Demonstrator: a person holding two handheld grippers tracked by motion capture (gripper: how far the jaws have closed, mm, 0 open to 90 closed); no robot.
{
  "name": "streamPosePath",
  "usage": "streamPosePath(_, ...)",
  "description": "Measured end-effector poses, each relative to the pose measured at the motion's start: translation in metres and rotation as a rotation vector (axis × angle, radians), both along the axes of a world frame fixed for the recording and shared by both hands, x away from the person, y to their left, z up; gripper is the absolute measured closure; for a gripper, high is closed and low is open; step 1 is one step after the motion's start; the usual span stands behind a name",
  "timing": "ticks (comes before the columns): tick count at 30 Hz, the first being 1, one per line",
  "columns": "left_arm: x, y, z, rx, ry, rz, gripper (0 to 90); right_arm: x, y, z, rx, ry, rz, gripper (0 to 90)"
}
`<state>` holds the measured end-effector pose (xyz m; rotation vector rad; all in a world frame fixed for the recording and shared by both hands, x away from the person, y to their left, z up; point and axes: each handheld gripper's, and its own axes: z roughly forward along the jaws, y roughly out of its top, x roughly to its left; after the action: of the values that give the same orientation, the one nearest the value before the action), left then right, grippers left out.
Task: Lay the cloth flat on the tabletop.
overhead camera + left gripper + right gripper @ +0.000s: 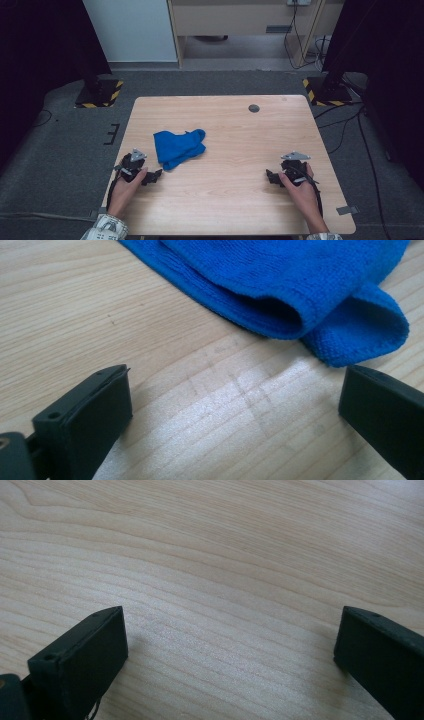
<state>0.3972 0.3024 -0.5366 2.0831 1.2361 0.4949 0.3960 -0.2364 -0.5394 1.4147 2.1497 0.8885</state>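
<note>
Two grippers: left gripper [156,175] and right gripper [270,176], jaws wide, nothing between them.
Cloth: blue microfibre cloth [178,146] lies crumpled left of the table's [240,210] middle, just ahead of the left jaws.
Risk: pinching one fold lifts a bunch (layers overlap).
Risk two: jaws scraping wood, pushing the cloth away.

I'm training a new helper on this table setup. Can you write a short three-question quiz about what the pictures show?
1. True or false: the left gripper is clamped on the blue cloth.
2. Which gripper is nearer the cloth: A) left, B) right?
3. What lies between the right gripper's jaws?

Key: 1. False, its jaws stand open, short of the cloth. 2. A. 3. Just bare wooden table.
</note>
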Motion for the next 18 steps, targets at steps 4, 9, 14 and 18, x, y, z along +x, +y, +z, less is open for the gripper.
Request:
streamPosePath(4, -0.001, 0.004, 0.004, -0.033, -0.018, 0.019, 3.3, 0.0, 0.001, 0.0, 0.0, 0.004, -0.001, 0.5)
streamPosePath(9, -0.004, 0.002, 0.015, -0.046, -0.081, 0.022, 3.4, 0.0, 0.001, 0.0, -0.001, -0.001, -0.007, 0.5)
streamPosePath(14, -0.004, -0.002, 0.019, -0.058, -0.102, 0.017, 3.3, 0.0, 0.001, 0.0, -0.002, -0.002, -0.009, 0.5)
streamPosePath(18, -0.004, -0.003, 0.024, -0.109, -0.105, 0.035, 3.5, 0.0, 0.001, 0.0, -0.002, -0.001, -0.009, 0.5)
